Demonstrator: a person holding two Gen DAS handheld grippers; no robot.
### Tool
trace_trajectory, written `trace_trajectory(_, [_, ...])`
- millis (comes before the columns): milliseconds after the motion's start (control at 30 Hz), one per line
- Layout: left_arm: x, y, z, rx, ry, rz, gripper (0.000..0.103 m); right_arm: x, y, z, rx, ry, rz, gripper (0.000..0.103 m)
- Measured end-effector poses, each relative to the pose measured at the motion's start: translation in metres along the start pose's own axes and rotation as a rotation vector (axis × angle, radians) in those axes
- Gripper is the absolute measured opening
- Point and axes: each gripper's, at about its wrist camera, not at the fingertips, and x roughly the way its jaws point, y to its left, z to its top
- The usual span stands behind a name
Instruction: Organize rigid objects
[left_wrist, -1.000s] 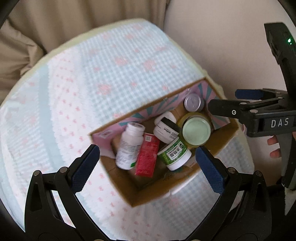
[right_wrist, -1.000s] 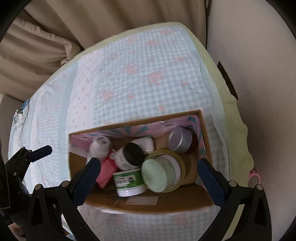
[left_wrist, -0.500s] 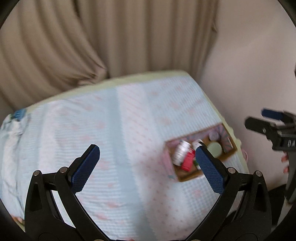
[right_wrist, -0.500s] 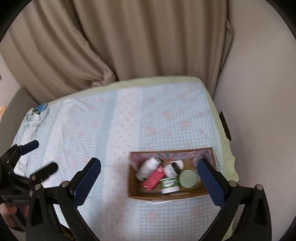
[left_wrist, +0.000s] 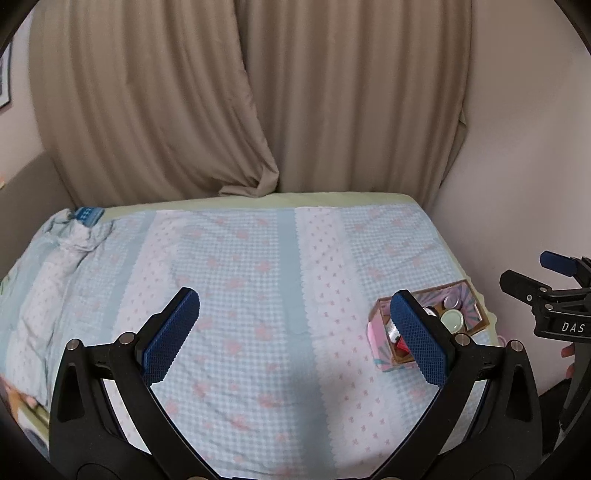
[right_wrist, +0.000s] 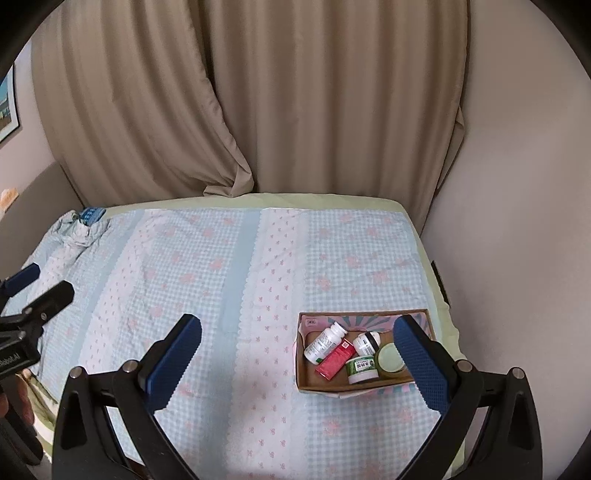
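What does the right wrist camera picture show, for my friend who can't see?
An open cardboard box of bottles and jars sits on a blue-and-pink checked bedspread. The open right gripper hovers empty in front, with beige curtains behind.

A bed (right_wrist: 236, 266) was covered by a pale blue checked quilt (right_wrist: 332, 258) with pink flowers and white dotted bands; a green sheet (right_wrist: 258, 201) was seen along its far edge; a cardboard box (right_wrist: 328, 387) of containers was set on the quilt near the right edge; bunched bedding (right_wrist: 75, 230) was heaped at the far left corner.
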Motion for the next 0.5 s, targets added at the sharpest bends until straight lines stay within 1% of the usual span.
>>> trace_trajectory(200, [-0.013,0.001,-0.009,0.009,-0.021,-0.009,0.103,-0.011,0.008,-0.009,0.02,-0.022,-0.006,0.103])
trace_trajectory(500, [-0.015,-0.002,-0.005,0.014,-0.028,-0.015,0.103,-0.015,0.011,-0.01,0.026,-0.043,-0.013,0.103])
